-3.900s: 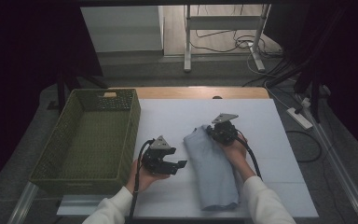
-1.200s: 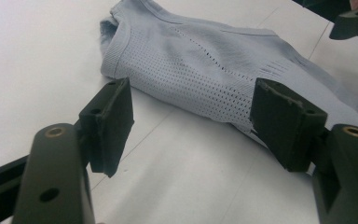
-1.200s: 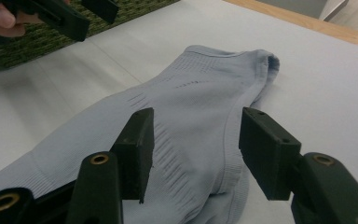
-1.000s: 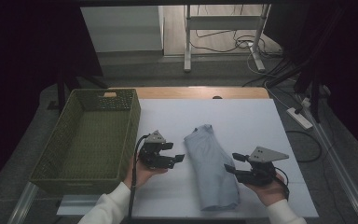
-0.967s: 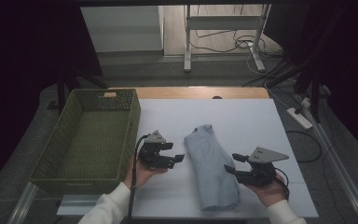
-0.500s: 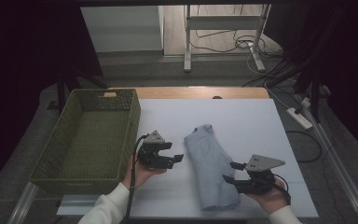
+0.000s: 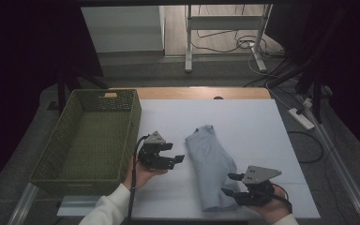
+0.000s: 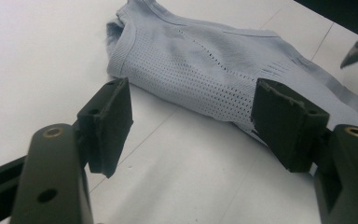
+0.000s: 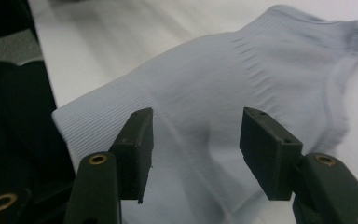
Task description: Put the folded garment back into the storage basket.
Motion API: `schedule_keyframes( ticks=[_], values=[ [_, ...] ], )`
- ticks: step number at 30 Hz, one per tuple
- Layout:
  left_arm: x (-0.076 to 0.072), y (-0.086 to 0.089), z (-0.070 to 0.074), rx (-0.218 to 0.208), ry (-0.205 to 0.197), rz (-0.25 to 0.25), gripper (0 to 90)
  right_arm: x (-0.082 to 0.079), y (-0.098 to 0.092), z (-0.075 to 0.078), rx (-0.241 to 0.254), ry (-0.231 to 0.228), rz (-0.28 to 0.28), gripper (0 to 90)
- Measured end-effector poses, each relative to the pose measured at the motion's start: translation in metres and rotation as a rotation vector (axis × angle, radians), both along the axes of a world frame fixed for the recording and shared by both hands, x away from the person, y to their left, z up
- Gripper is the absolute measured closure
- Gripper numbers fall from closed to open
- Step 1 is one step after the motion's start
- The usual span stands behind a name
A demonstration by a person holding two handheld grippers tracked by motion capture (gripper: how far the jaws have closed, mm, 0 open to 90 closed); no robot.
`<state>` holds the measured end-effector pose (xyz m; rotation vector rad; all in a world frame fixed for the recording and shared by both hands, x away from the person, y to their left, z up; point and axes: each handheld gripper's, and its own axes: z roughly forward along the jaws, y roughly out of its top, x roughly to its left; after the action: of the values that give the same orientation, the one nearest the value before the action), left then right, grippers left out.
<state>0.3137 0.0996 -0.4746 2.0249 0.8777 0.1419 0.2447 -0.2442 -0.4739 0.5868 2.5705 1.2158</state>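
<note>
From above, I see the folded shirt (image 7: 212,166) mid-table, basket (image 7: 65,140) at nine o'clock. Left gripper (image 7: 171,156) waits open beside it; right gripper (image 7: 229,183) open at its five-o'clock corner. Both gripper views show jaws parted, empty, facing cloth.

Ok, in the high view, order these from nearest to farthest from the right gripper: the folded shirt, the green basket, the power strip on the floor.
From the right gripper:
1. Folded shirt, right beside it on the white table, to its left.
2. Power strip, on the floor off the table's right edge.
3. Green basket, far left of the table.
</note>
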Motion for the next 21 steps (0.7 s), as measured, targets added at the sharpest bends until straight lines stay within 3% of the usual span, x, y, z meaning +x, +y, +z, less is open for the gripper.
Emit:
schedule_keyframes(
  ticks=[6, 14, 18, 21],
  values=[
    [0.0, 0.0, 0.0, 0.001, -0.001, 0.001, 29.7, -0.009, 0.01, -0.004, -0.06, 0.003, 0.069, 45.1],
    [0.0, -0.004, 0.0, 0.004, -0.003, -0.009, 29.7, -0.02, 0.019, -0.009, -0.081, 0.03, 0.139, 45.5],
    [0.0, -0.006, -0.001, 0.011, -0.003, -0.016, 29.7, -0.024, 0.027, -0.017, -0.125, 0.049, 0.176, 45.4],
    [0.0, -0.008, -0.001, 0.014, -0.002, -0.021, 29.7, -0.027, 0.034, -0.022, -0.179, 0.037, 0.192, 42.1]
  ],
)
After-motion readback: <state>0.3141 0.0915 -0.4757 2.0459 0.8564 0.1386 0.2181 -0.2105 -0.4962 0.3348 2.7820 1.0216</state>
